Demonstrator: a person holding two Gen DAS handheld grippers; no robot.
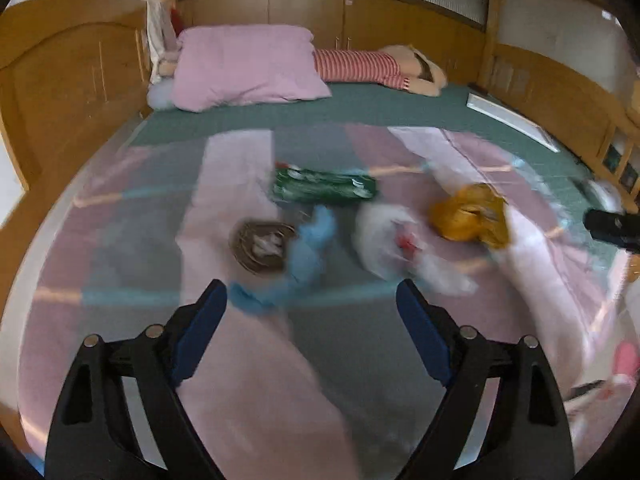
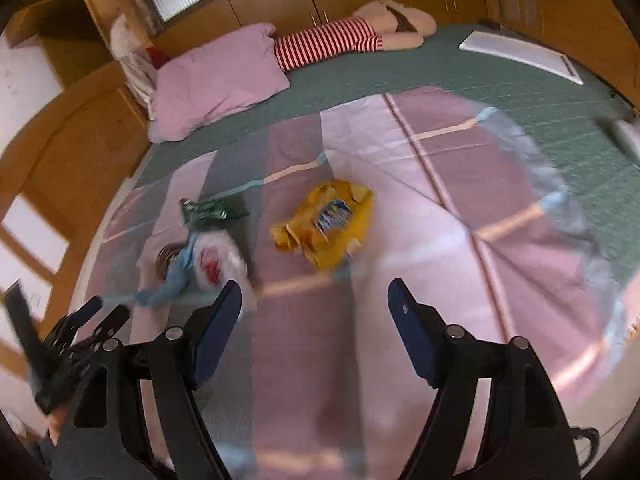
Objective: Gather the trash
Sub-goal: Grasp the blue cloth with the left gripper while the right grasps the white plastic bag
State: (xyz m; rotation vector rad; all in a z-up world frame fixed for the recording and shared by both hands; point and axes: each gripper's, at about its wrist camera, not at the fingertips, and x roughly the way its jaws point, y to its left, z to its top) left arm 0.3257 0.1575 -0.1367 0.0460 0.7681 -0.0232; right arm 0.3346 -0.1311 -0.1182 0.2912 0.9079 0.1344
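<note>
Several pieces of trash lie on a pink and grey checked blanket point(image 1: 248, 360): a green wrapper point(image 1: 324, 187), a crumpled yellow snack bag point(image 1: 470, 216), a white plastic bag with a red patch point(image 1: 384, 236), a blue rag-like piece point(image 1: 310, 246) and a brown round dish point(image 1: 258, 246). My left gripper point(image 1: 311, 288) hangs open just short of the blue piece, with nothing between its fingers. My right gripper point(image 2: 314, 285) is open and empty too, just short of the yellow snack bag point(image 2: 328, 222), with the white bag point(image 2: 218, 258) and green wrapper point(image 2: 212, 208) to its left. The view is blurred.
The blanket point(image 2: 440, 220) lies on a green-covered bed point(image 1: 380, 106). At the head are a pink pillow point(image 1: 244, 66) and a red-striped soft toy point(image 1: 360, 65). A flat white board point(image 1: 512, 120) lies at the right edge. Wooden cabinets point(image 1: 72, 80) enclose the bed.
</note>
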